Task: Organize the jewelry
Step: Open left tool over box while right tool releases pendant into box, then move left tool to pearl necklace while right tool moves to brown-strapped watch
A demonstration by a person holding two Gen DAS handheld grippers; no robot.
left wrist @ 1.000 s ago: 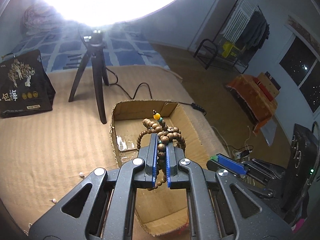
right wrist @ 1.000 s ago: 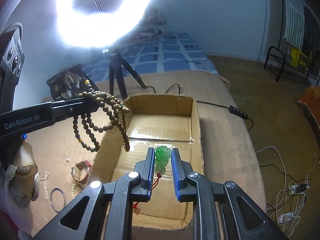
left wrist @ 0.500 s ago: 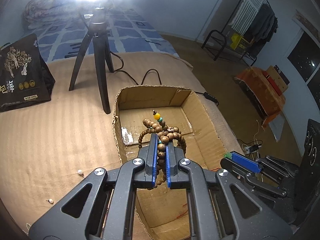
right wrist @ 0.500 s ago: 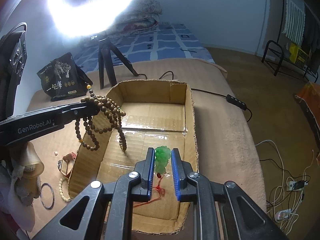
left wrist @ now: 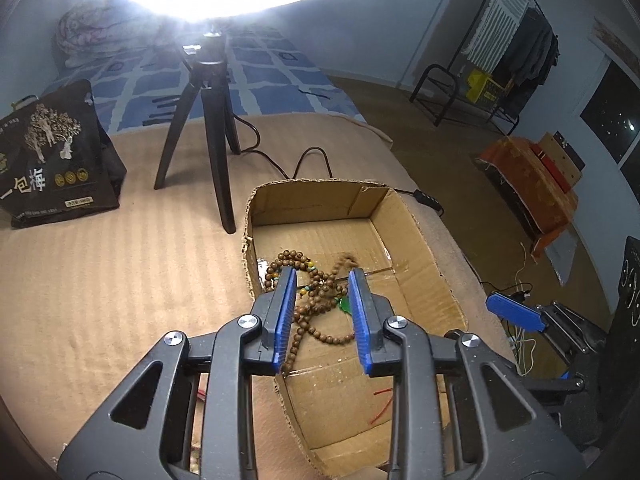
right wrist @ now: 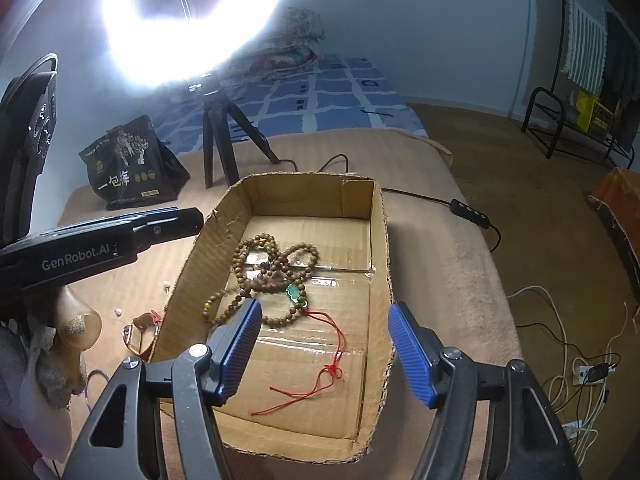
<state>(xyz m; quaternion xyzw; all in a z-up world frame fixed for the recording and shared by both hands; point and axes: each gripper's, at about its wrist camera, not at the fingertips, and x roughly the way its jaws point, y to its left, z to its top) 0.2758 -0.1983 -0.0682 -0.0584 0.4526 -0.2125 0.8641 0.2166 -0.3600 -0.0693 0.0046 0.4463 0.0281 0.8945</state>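
Note:
A long wooden bead necklace [right wrist: 272,272] lies in loose loops on the floor of an open cardboard box [right wrist: 378,240]; it also shows in the left wrist view [left wrist: 316,292]. A green jade pendant [right wrist: 293,292] on a red cord [right wrist: 332,364] lies on the beads; its green tip shows in the left wrist view [left wrist: 345,305]. My left gripper [left wrist: 323,316] is open and empty above the box's [left wrist: 416,224] left side. My right gripper [right wrist: 326,344] is open wide and empty above the box's near end.
A black tripod [right wrist: 216,144] with a bright ring light and a black bag [right wrist: 132,168] stand behind the box on the beige bed. A bracelet [right wrist: 140,332], a ring and small beads lie left of the box. A cable with a switch [right wrist: 468,210] runs on the right.
Both grippers opened. The bead necklace dropped from my left gripper and the jade pendant from my right gripper; both now lie in the box.

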